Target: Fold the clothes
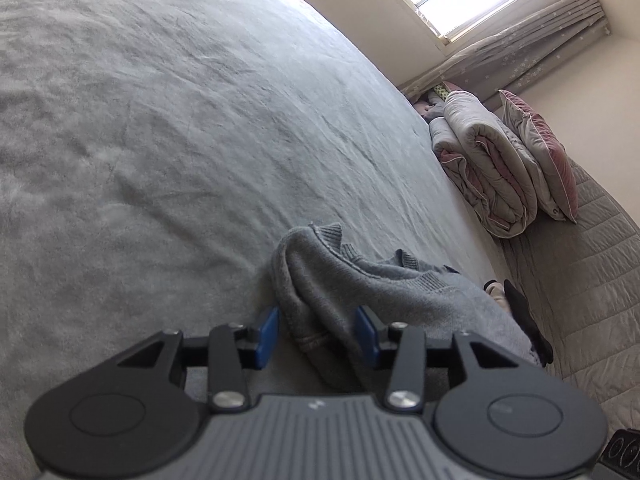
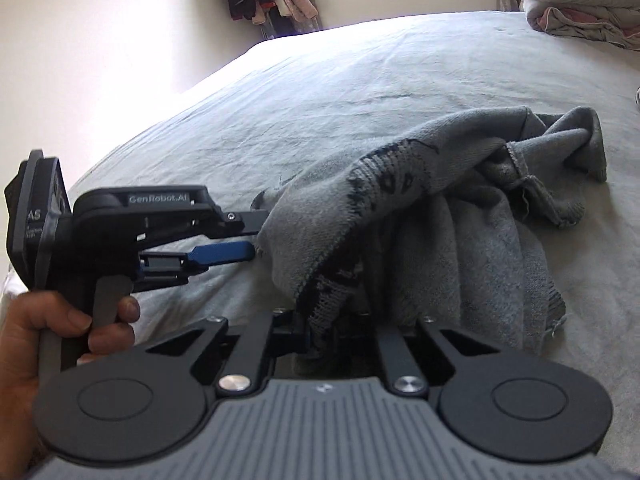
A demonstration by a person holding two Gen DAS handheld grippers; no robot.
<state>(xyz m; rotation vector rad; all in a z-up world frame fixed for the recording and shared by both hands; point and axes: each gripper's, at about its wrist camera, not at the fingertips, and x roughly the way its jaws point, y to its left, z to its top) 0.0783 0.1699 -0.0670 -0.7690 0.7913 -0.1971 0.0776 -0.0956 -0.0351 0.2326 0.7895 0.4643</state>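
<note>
Right wrist view: gray sweater (image 2: pixel 420 208) bunched between both grippers, left gripper (image 2: pixel 256 236) jaws apart around its edge, right gripper (image 2: pixel 340 320) seemingly clamping its hem.

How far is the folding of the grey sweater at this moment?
Nothing is folded yet: the sweater is bunched up on the bed. In hand: the left hand-held gripper has its blue pads on either side of a bunch of knit, seemingly not clamped; the right hand-held gripper has cloth over its fingers, so its grip cannot be judged. Left to do: spread the sweater flat, then fold it.
</note>
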